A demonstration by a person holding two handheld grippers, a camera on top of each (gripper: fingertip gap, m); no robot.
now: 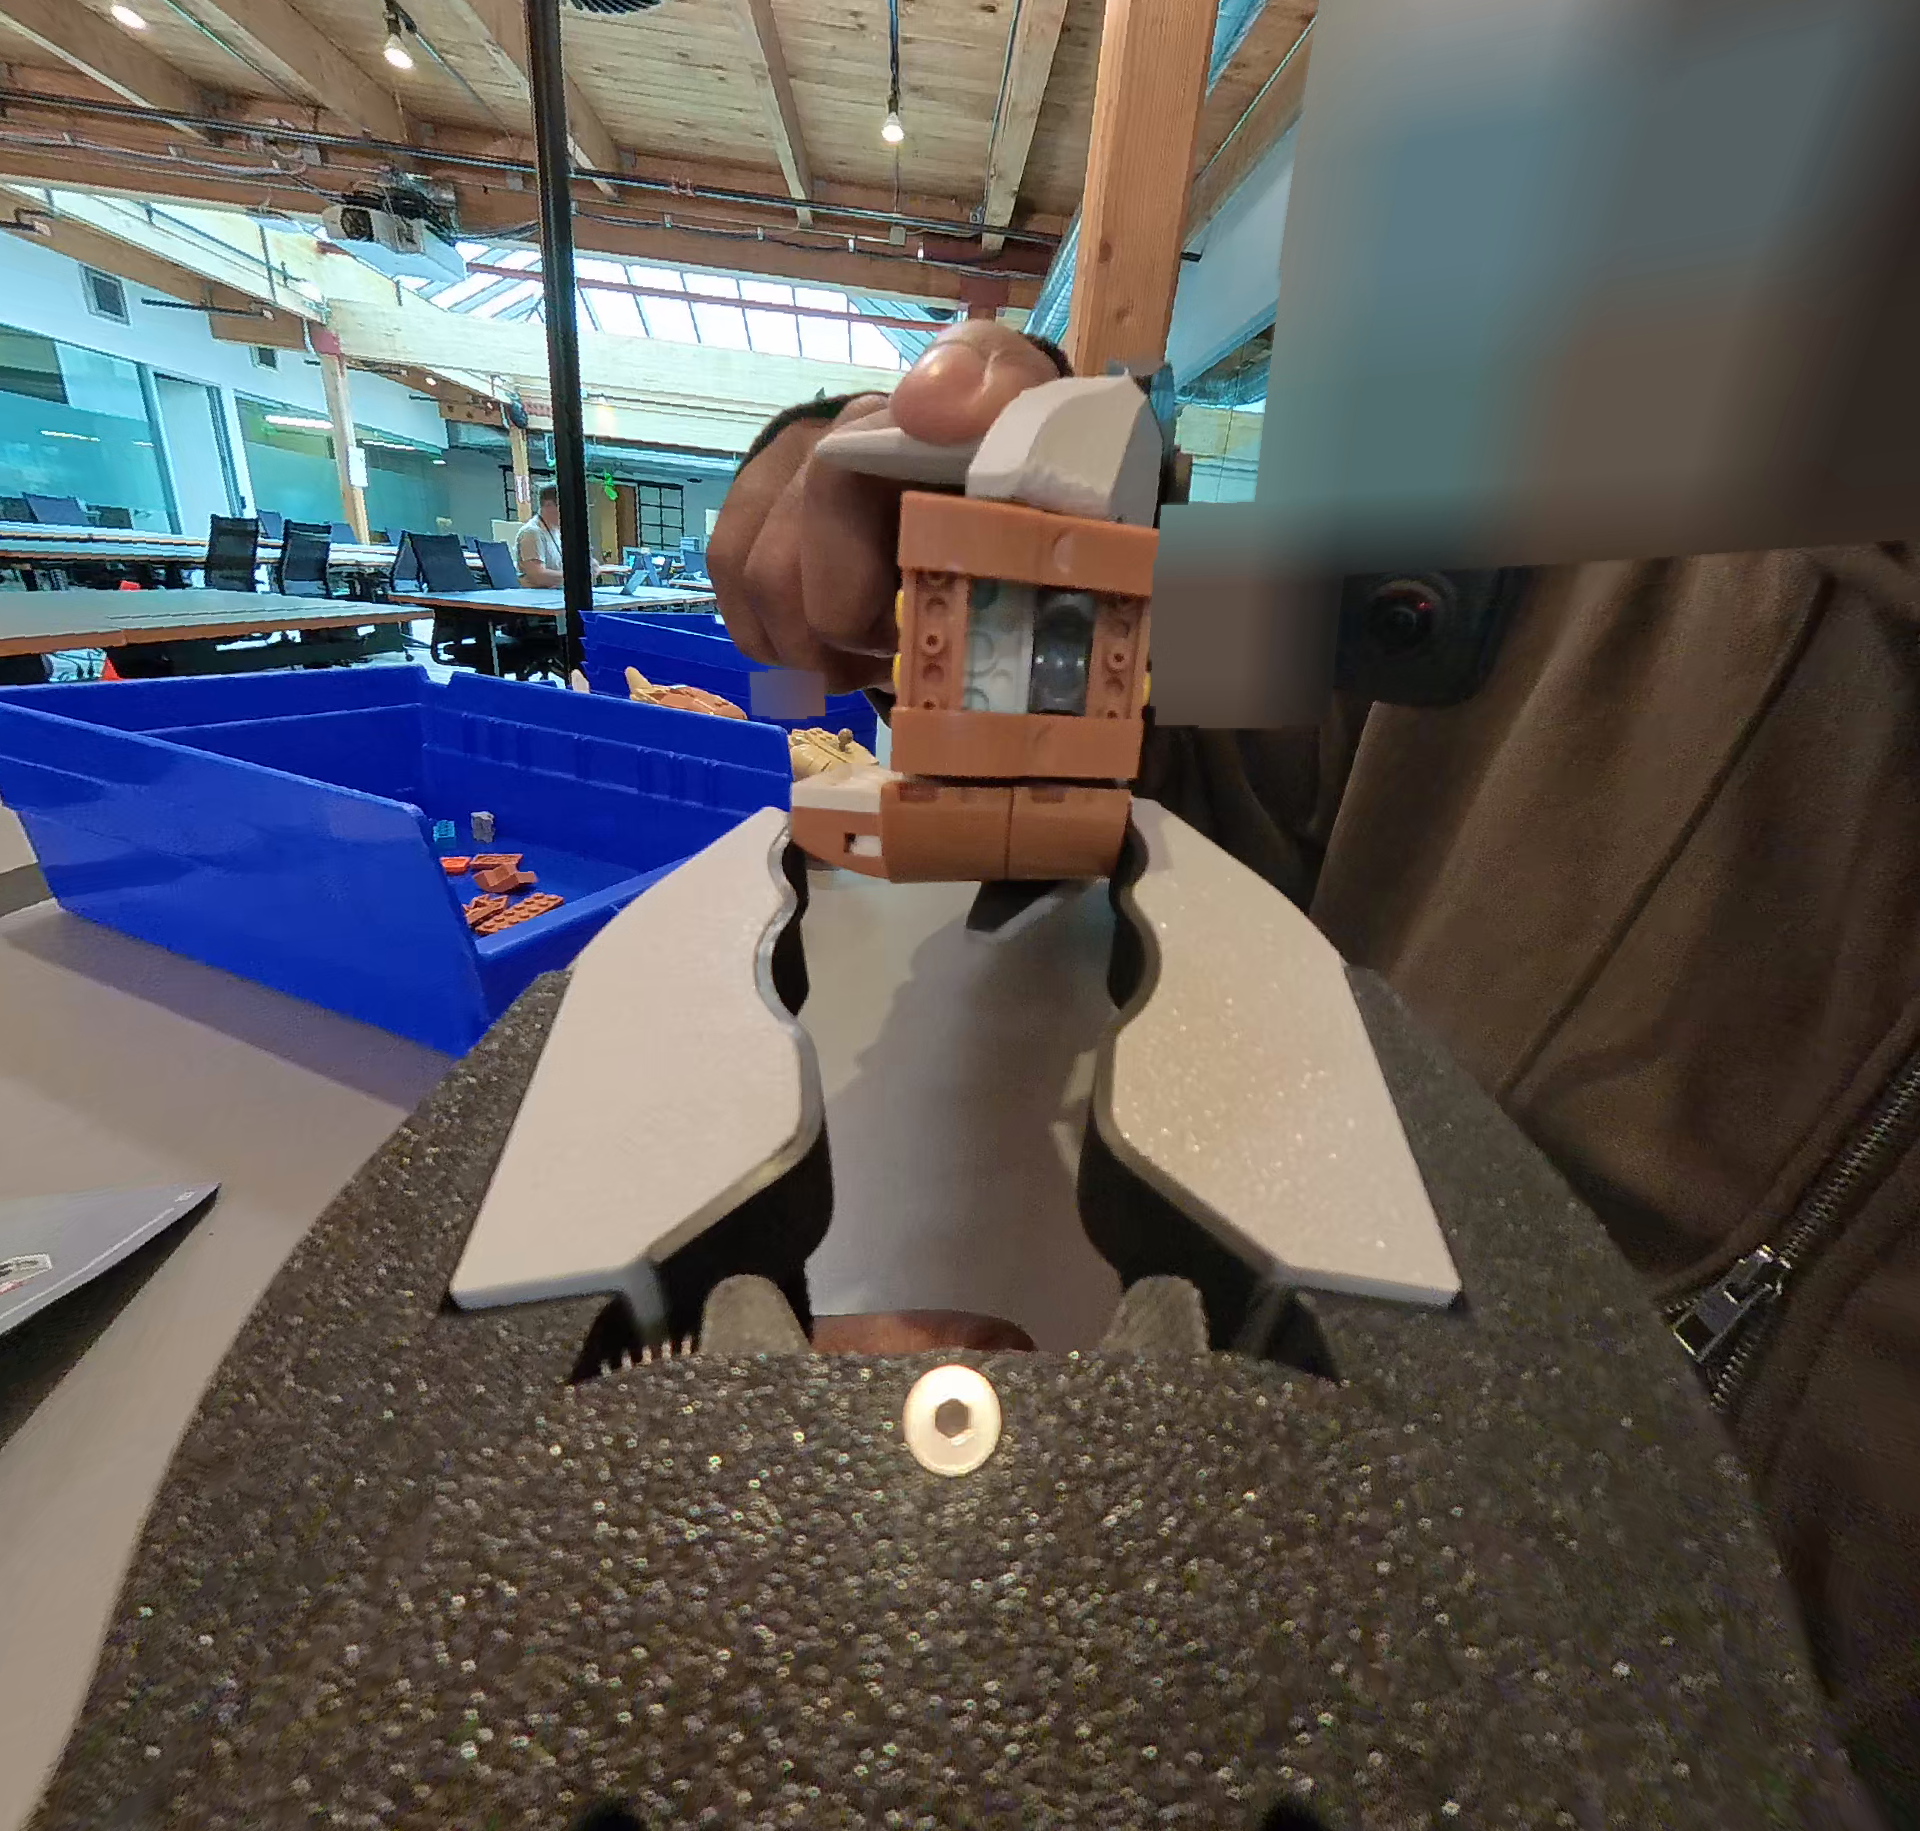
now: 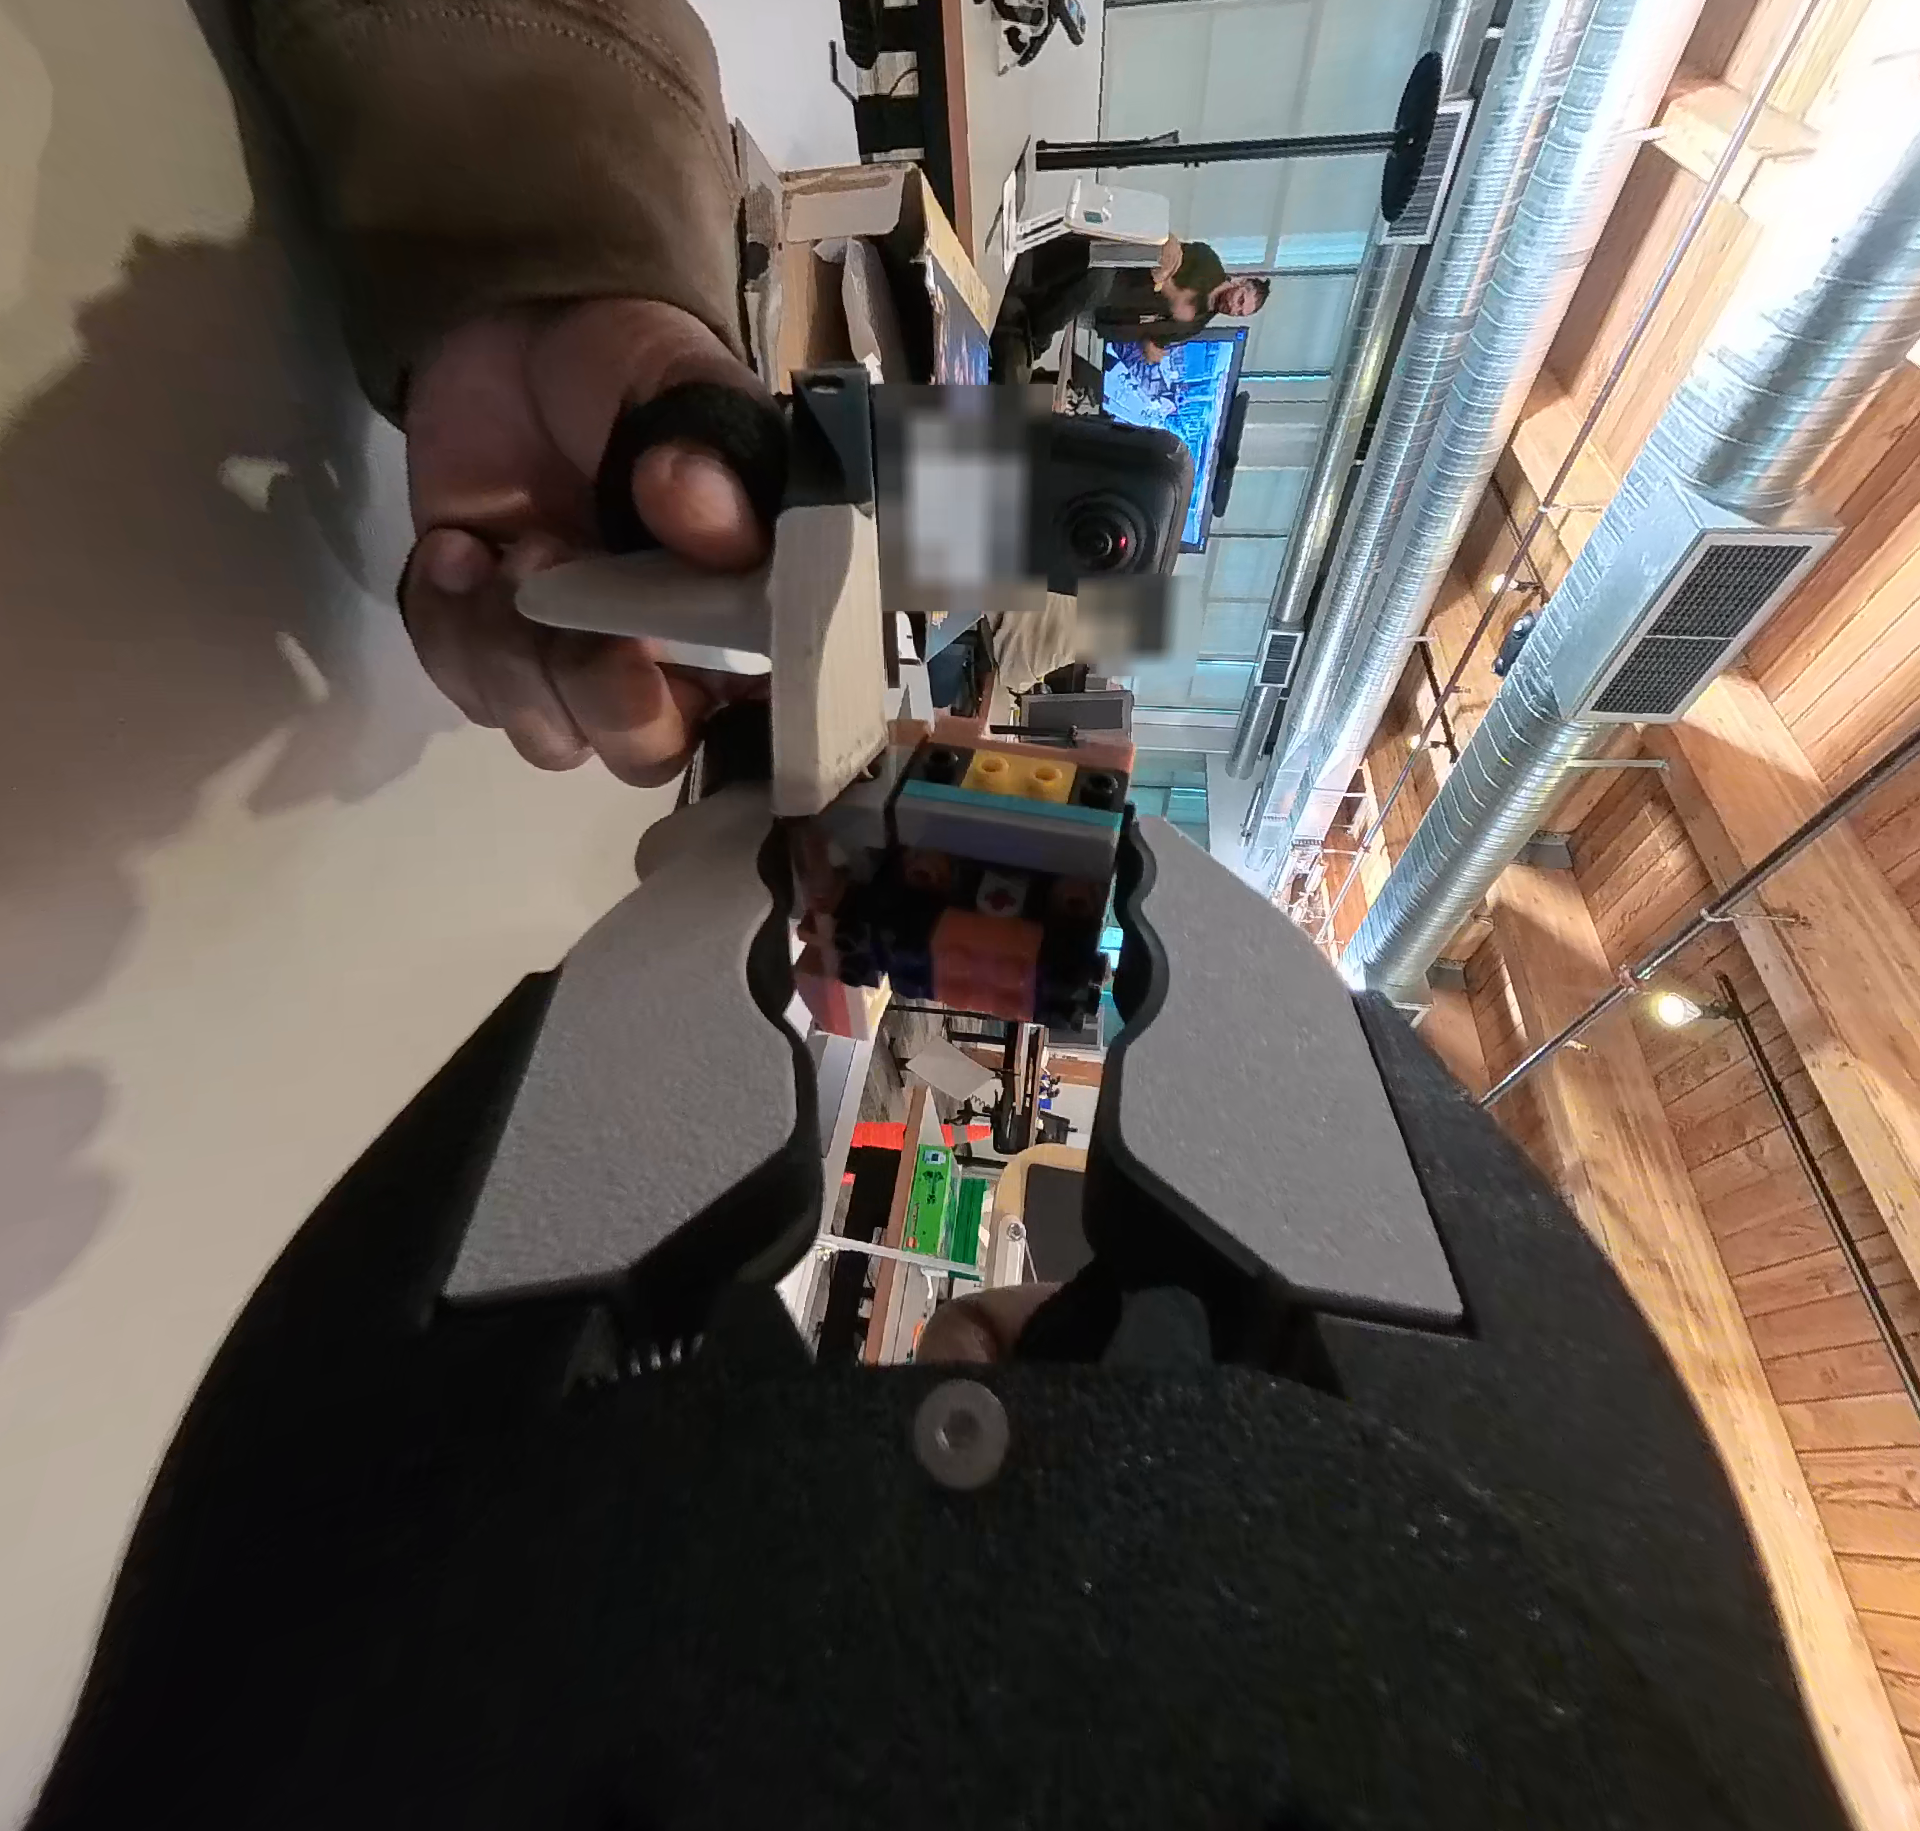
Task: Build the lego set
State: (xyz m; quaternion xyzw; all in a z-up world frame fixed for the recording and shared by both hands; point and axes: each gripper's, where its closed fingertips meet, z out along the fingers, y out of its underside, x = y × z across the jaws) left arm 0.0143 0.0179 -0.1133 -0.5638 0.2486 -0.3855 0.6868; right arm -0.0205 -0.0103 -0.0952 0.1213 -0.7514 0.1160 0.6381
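Left tool (image 1: 961,846) is pinching the bottom of the brown lego build (image 1: 1023,680) between its grey fingers (image 1: 665,1033), so the model sits up in the air above the grey counter (image 1: 156,1106), not resting on anything. Right tool (image 2: 945,908) is clamped on the same build (image 2: 987,877) from the other end, looks like it's gripping the dark studded side with the yellow and teal bricks. Just past the model in the left wrist view you can see the hand (image 1: 821,555) squeezing the other tool's trigger. Farther back on the left there's a blue bin (image 1: 312,815) with a few loose orange-brown pieces (image 1: 499,888) in it, and more blue bins behind that.
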